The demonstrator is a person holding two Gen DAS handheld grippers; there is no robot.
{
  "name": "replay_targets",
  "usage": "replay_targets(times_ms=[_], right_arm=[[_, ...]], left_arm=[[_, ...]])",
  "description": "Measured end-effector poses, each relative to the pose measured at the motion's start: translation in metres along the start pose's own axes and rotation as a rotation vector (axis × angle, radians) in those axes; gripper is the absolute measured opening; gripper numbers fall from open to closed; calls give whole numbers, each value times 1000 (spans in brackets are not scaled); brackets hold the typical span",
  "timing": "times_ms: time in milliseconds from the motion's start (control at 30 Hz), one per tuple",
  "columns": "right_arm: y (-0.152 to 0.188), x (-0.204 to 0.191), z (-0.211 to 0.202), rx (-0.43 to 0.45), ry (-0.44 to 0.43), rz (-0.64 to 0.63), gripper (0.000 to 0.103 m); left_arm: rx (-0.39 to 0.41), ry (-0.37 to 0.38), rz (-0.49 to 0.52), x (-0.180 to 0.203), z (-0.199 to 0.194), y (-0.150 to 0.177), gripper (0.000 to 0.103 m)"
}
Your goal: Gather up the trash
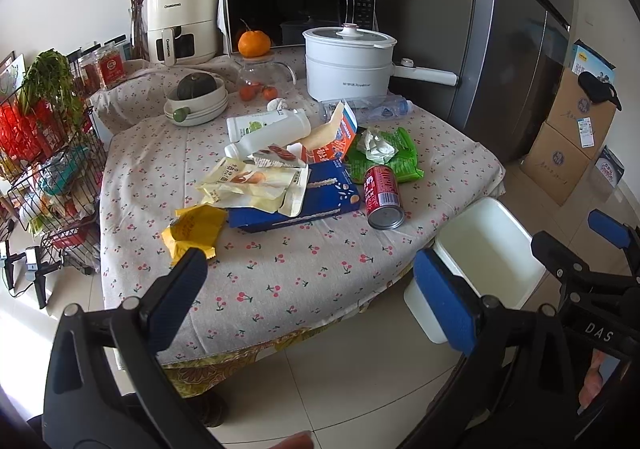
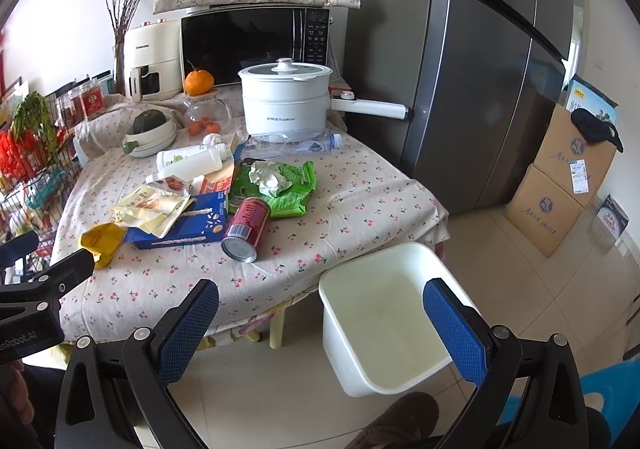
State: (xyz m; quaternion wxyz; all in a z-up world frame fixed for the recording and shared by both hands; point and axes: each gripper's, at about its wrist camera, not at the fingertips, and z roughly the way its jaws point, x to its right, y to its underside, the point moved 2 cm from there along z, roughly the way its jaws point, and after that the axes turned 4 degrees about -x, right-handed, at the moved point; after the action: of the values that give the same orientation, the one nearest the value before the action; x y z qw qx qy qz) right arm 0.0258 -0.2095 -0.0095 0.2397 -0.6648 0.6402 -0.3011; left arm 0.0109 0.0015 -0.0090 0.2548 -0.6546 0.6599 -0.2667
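Note:
Trash lies in a heap on the cherry-print tablecloth (image 1: 280, 281): a yellow wrapper (image 1: 192, 233), a blue flat box (image 1: 296, 197), a red can (image 1: 382, 193) on its side, a green bag (image 1: 396, 157) with crumpled tissue, a pale snack pouch (image 1: 248, 185), a white bottle (image 1: 268, 129) and a clear bottle (image 1: 376, 107). An empty white bin (image 2: 384, 329) stands on the floor at the table's near right corner. My left gripper (image 1: 316, 297) hangs open before the table's front edge, holding nothing. My right gripper (image 2: 320, 329) is open over the bin's near side, also holding nothing.
Behind the trash stand a white electric pot (image 1: 346, 65), a microwave (image 1: 300, 9), an air fryer (image 1: 180, 27), bowls with a squash (image 1: 198, 97) and oranges. A wire rack (image 1: 44, 169) stands left of the table. A grey fridge (image 2: 480, 69) and cardboard boxes (image 2: 560, 185) are right.

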Motion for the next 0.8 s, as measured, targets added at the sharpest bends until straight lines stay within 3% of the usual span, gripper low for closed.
replay_targets(times_ms=[800], right_arm=[[-1,0,-2,4,-4,2,103]], left_arm=[[2,-2,-1,-4,-2,-1,102]])
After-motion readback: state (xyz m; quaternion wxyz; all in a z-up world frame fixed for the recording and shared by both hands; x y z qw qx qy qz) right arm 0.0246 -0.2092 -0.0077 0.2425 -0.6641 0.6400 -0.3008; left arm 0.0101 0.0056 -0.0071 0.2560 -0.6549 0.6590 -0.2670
